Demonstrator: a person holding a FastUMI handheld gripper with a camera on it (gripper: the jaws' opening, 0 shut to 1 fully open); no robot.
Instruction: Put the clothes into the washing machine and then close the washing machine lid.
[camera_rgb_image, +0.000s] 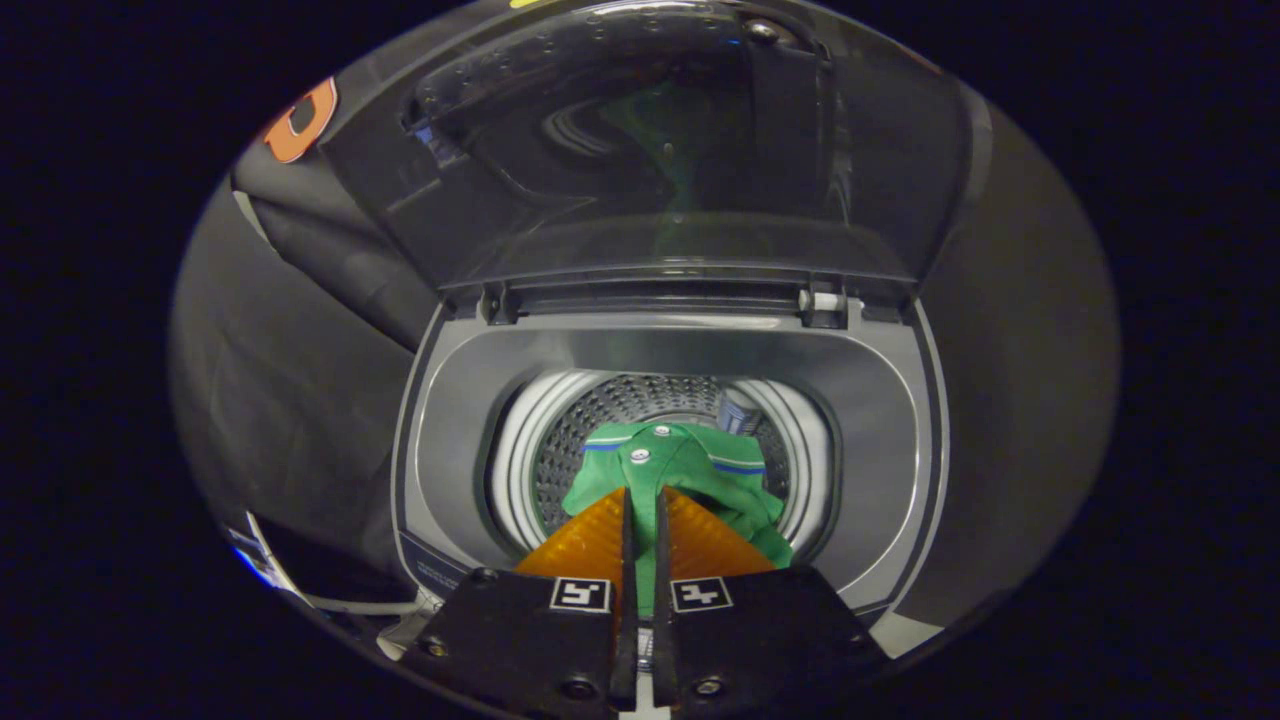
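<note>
My gripper (643, 492) is shut on a green garment (690, 470) with blue-and-white trim and snap buttons. The cloth is pinched between both fingers and hangs over the mouth of the washing machine's perforated steel drum (600, 410). The top-loading washing machine (450, 420) has a grey top surround, and its dark see-through lid (660, 150) stands raised upright behind the opening. The lower part of the garment is hidden behind my fingers.
The lid's hinges (820, 305) sit at the back rim of the opening. Black cloth (290, 380) hangs to the left of the machine. A white strip of the machine's front edge (350, 600) shows beside the gripper body.
</note>
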